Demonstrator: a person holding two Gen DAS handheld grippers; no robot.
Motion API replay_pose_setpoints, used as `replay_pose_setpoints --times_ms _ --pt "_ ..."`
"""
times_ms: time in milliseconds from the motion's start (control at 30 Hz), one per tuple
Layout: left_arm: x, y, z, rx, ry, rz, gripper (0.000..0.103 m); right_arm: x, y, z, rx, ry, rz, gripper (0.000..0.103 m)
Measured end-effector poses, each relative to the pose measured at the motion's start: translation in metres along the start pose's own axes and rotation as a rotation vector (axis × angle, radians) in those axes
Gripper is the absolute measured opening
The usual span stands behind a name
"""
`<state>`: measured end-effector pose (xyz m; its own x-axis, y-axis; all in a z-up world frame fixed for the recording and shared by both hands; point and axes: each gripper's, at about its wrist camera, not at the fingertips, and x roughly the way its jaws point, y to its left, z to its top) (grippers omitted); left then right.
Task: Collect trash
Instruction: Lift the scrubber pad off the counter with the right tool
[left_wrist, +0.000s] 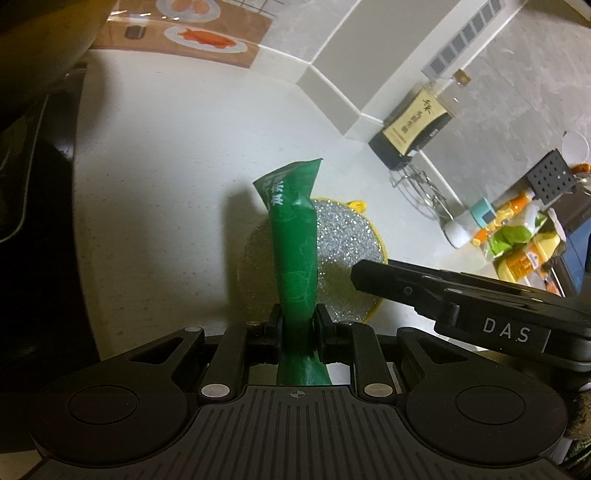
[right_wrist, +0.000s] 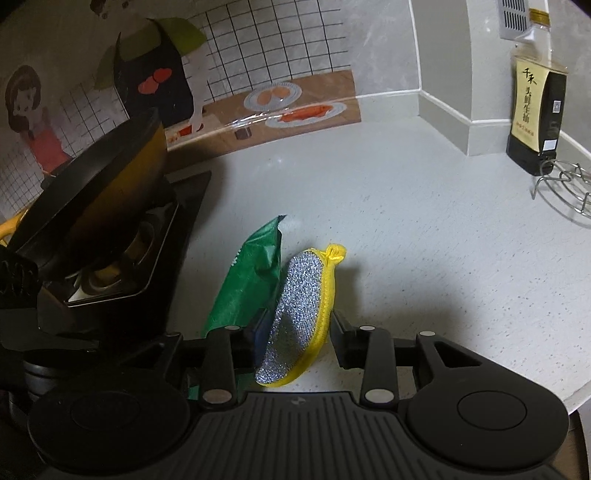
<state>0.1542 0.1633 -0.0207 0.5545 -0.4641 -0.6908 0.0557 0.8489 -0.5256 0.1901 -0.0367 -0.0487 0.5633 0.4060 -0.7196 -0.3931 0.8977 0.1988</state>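
A green plastic wrapper (left_wrist: 295, 258) stands up from my left gripper (left_wrist: 297, 314), which is shut on its lower part above the white counter. Behind it is a round silver scouring sponge with a yellow rim (left_wrist: 343, 240). In the right wrist view that sponge (right_wrist: 299, 317) sits tilted between the fingers of my right gripper (right_wrist: 300, 321). The jaws are open: the right finger stands clear of the yellow rim, while the left one is close against the silver face. The green wrapper (right_wrist: 243, 284) rises just left of the sponge. One right-gripper finger (left_wrist: 384, 278) reaches in from the right.
A dark wok (right_wrist: 92, 199) sits on a black stove at the left. A soy sauce bottle (right_wrist: 535, 110) and a wire rack (right_wrist: 565, 195) stand at the back right of the counter (right_wrist: 406, 221). Colourful bottles (left_wrist: 517, 229) crowd the far right.
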Motion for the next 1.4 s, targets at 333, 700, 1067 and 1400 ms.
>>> replay_pose_setpoints --times_ms 333,700,1067,1400 --pt "-0.002 0.004 0.001 -0.004 -0.007 -0.006 0.021 0.003 0.004 -0.002 -0.008 0.014 -0.021 0.021" --pt "-0.01 0.013 -0.003 -0.018 -0.007 -0.019 0.02 -0.012 0.012 0.0 -0.008 -0.017 0.004 0.015" --pt "-0.019 0.043 -0.008 -0.079 -0.018 -0.06 0.02 0.025 0.04 0.007 -0.01 0.062 0.07 0.019" --pt "-0.032 0.056 -0.009 -0.121 -0.071 -0.049 0.02 0.038 0.059 0.014 -0.058 0.079 0.036 0.015"
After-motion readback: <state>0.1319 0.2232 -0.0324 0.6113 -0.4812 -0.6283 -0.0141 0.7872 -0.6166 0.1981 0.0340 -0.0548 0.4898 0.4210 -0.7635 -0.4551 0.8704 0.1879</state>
